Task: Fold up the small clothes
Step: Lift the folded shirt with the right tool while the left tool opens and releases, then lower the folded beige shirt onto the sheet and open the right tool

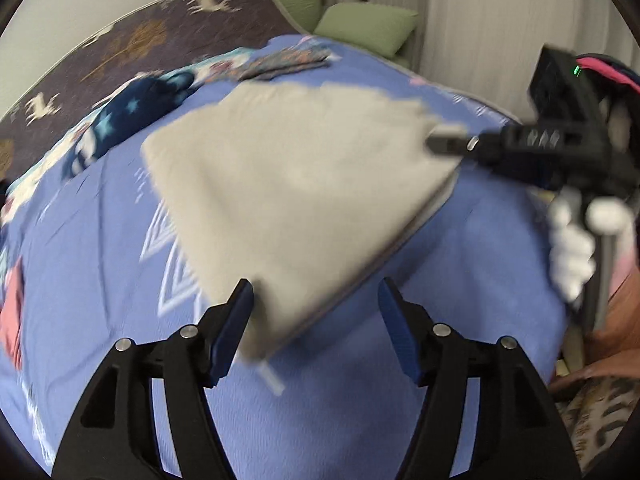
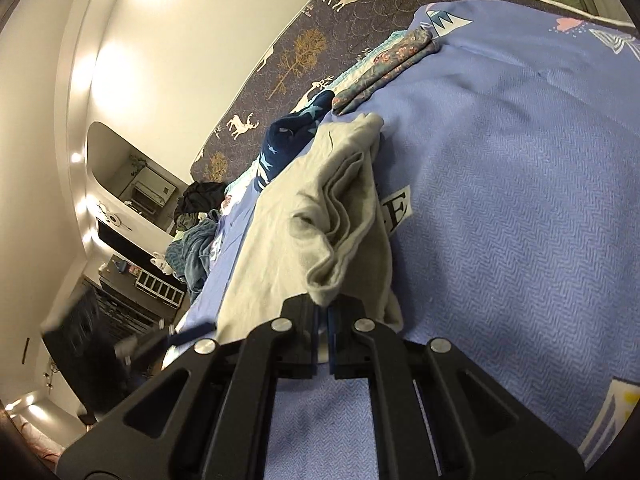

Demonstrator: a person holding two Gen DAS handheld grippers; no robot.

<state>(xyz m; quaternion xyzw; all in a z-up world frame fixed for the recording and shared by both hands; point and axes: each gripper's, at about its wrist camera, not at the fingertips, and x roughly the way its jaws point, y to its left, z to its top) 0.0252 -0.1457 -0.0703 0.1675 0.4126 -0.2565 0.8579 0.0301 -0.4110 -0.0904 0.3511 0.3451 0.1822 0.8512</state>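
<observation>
Your right fingers [image 2: 316, 322] are pinching a bunched corner of the beige garment [image 2: 340, 216], blue pads pressed together on the cloth. Your left fingers [image 1: 236, 320] are standing wide apart, with the garment's near corner lying between them, gripped by neither. The left gripper [image 1: 316, 316] is hovering over the blue bedspread [image 1: 460, 280], where the garment is lying spread out. Beyond it, a navy star-print piece [image 1: 140, 112] and a folded floral piece [image 1: 288, 60] are resting near the dark deer-print blanket [image 1: 132, 40].
</observation>
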